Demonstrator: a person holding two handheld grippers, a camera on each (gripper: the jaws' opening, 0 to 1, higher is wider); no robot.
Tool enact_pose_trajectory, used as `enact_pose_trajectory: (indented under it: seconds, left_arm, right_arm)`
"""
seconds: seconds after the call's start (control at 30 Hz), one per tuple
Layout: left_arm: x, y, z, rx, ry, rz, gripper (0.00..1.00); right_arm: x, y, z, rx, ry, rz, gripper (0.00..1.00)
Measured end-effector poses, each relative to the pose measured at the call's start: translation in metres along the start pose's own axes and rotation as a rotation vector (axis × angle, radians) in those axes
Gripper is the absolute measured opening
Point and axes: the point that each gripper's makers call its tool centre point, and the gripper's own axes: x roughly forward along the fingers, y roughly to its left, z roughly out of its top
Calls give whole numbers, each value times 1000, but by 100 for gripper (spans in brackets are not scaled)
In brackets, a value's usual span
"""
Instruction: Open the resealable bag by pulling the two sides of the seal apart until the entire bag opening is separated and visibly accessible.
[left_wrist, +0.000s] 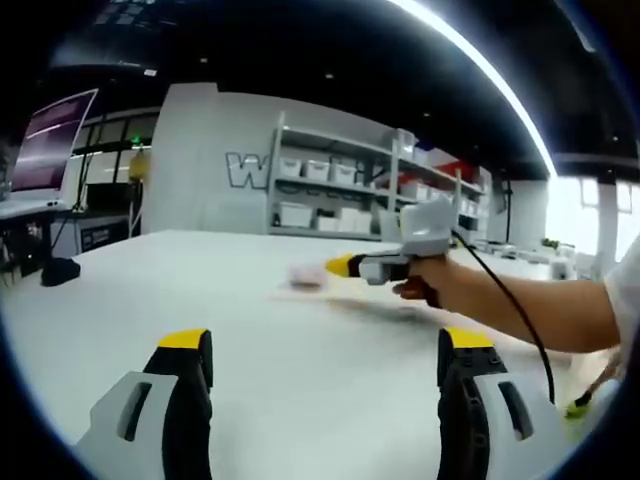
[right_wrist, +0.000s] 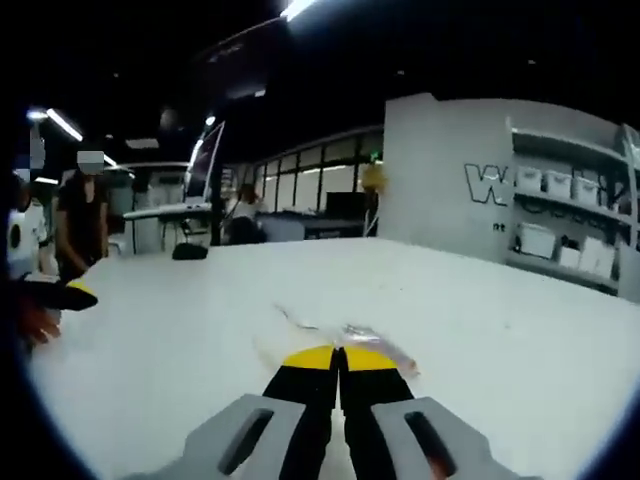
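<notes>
Out on the white surface, well away from its edges, lies the clear resealable bag, flat and just beyond the right gripper, whose jaws are pressed together with nothing visibly between them. The left gripper hangs back, jaws spread wide. Each gripper should probably pinch one side of the seal, then draw apart evenly. Blur hides the bag's long axis and which way the seal faces.
</notes>
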Motion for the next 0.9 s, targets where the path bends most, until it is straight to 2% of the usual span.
enact_pose_trajectory:
  seconds: [0.07, 0.2, 0.6, 0.67, 0.9]
  left_arm:
    - [0, 0, 0, 0, 1, 1, 93]
    - [0, 0, 0, 1, 2, 2, 93]
    - [1, 0, -1, 2, 6, 1, 93]
    - [0, 1, 0, 1, 5, 2, 93]
    - [0, 1, 0, -3, 4, 1, 93]
  right_arm:
    - [-1, 4, 3, 28, -8, 5, 0]
    - [5, -2, 11, 72, -16, -4, 0]
    - [20, -33, 38, 270, -69, -44, 0]
    - [19, -35, 44, 321, -89, -42, 0]
    - [4, -27, 56, 364, -134, -23, 0]
